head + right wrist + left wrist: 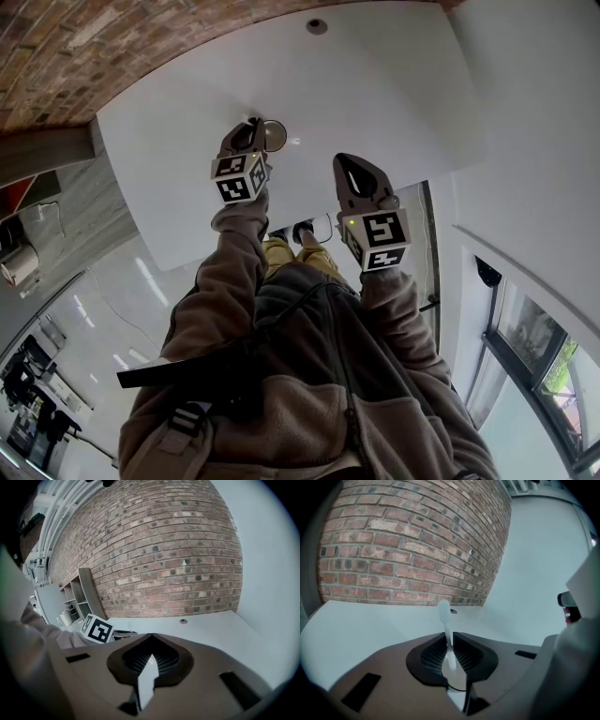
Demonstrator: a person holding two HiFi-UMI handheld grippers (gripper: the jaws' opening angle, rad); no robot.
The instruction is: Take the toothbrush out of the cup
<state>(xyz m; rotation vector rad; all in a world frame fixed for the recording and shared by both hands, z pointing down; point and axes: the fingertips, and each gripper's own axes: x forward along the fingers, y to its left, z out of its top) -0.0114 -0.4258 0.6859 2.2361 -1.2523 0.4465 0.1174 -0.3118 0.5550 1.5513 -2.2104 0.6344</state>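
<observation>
A white toothbrush (444,609) stands up between the jaws of my left gripper (449,640), its head sticking out past the tips. The jaws are shut on its thin handle. Right under them shows the rim of a clear cup (457,680). In the head view the left gripper (251,131) sits over the cup (276,137) on the white table (394,84), and the brush tip (294,142) pokes out to the right. My right gripper (349,165) hovers to the right of the cup, apart from it. Its jaws (151,640) are shut with nothing between them.
A round cable hole (317,26) lies at the table's far side. A brick wall (412,541) stands behind the table. Grey shelves (86,597) are off to the left. The left gripper's marker cube (97,629) shows beside my right gripper.
</observation>
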